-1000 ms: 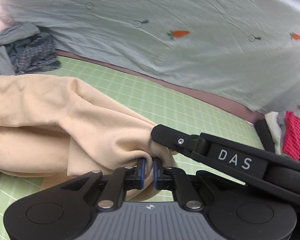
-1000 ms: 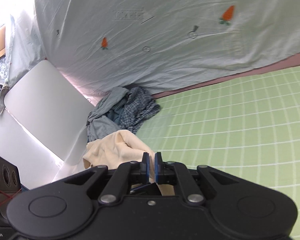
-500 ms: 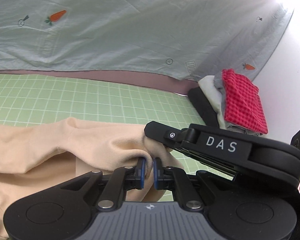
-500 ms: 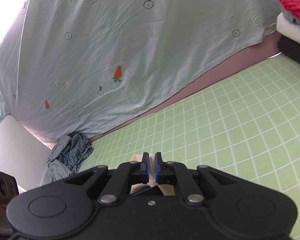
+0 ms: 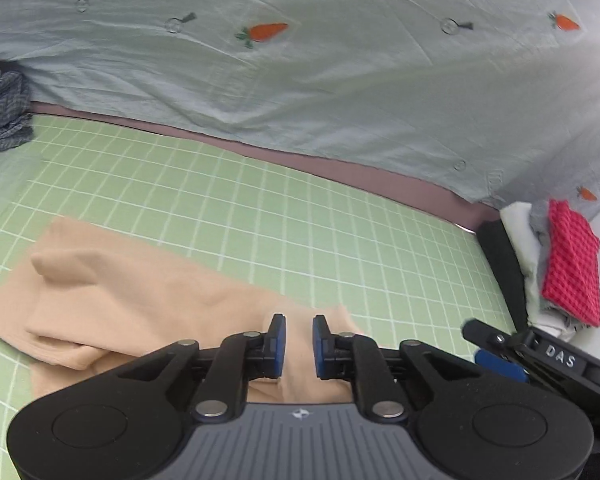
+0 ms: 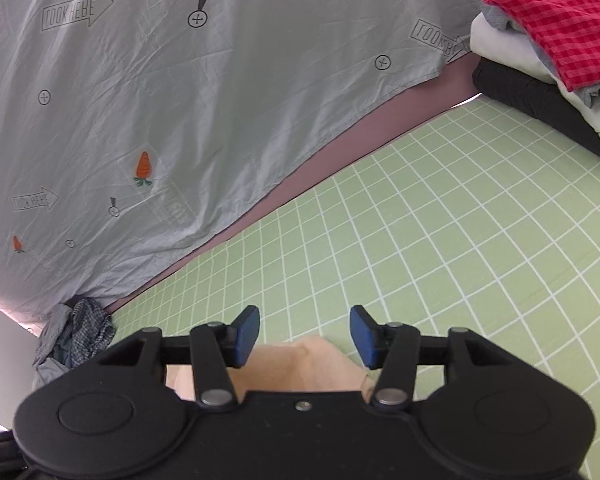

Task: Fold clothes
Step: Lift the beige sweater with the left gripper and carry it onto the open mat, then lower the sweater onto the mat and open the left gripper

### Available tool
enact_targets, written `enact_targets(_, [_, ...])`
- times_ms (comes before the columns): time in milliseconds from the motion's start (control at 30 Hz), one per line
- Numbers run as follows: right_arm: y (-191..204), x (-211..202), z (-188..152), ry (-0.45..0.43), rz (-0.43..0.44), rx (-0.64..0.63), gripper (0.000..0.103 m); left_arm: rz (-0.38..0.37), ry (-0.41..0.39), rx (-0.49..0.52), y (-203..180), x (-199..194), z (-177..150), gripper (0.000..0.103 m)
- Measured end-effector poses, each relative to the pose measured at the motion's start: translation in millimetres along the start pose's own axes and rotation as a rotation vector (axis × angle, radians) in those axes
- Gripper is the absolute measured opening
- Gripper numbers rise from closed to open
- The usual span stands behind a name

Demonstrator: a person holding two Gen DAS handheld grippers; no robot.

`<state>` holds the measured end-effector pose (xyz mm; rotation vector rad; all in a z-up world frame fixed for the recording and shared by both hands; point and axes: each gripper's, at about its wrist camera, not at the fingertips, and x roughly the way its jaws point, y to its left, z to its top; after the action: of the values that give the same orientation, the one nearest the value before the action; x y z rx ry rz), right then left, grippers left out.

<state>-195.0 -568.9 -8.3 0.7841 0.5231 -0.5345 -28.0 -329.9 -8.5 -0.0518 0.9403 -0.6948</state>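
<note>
A beige garment (image 5: pixel 132 312) lies folded and flat on the green grid mat (image 5: pixel 300 216), stretching left from my left gripper. My left gripper (image 5: pixel 299 344) is open just above the garment's right edge, which shows between the pads. My right gripper (image 6: pixel 304 334) is open wide over a corner of the same beige garment (image 6: pixel 300 368). It also shows in the left wrist view (image 5: pixel 500 354), low at the right beside the left one. Neither gripper holds anything.
A stack of folded clothes with a red checked piece on top (image 5: pixel 572 264) sits at the mat's right end, also in the right wrist view (image 6: pixel 548 36). A crumpled checked and grey pile (image 6: pixel 76 336) lies at the far left. A carrot-print sheet (image 5: pixel 300 60) hangs behind.
Both grippers were shut on the beige garment and have opened, letting it go. The garment now lies flat on the mat.
</note>
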Motion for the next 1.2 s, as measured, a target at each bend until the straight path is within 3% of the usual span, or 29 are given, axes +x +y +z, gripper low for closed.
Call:
enact_targets(33, [-1, 1, -3, -0.001, -0.024, 0.016, 0.053, 0.027, -0.01, -0.01, 14, -4, 5, 0.038])
enact_targets(167, [-7, -3, -25, 0.006, -0.113, 0.069, 0.057, 0.12, 0.018, -0.029, 65, -8, 10, 0.062])
enact_targets(367, [-14, -13, -66, 0.044, -0.22, 0.16, 0.059, 0.195, 0.184, -0.046, 118, 3, -25, 0.075])
enact_targets(600, [-14, -31, -99, 0.065, -0.272, 0.197, 0.06, 0.166, 0.317, 0.024, 130, 18, -69, 0.075])
enact_targets(633, [-15, -34, -103, 0.07, -0.276, 0.197, 0.06, 0.154, 0.323, 0.029, 127, 18, -72, 0.073])
enact_targets(700, [-17, -39, -108, 0.081, -0.282, 0.197, 0.06, 0.135, 0.314, 0.033, 121, 17, -79, 0.058])
enact_targets(733, [-19, -41, -111, 0.085, -0.284, 0.196, 0.06, 0.133, 0.305, 0.039, 116, 16, -82, 0.041])
enact_targets(767, [-22, -44, -112, 0.089, -0.285, 0.193, 0.06, 0.141, 0.296, 0.054, 111, 14, -85, 0.017])
enact_targets(800, [-25, -48, -113, 0.091, -0.286, 0.191, 0.06, 0.141, 0.296, 0.06, 107, 13, -87, 0.012])
enact_targets(1033, [-55, -63, -107, 0.11, -0.268, 0.17, 0.06, 0.101, 0.308, 0.003, 69, 12, -108, 0.012])
enact_targets(1200, [-80, -75, -96, 0.132, -0.247, 0.123, 0.06, -0.002, 0.343, 0.043, -8, 28, -134, 0.012])
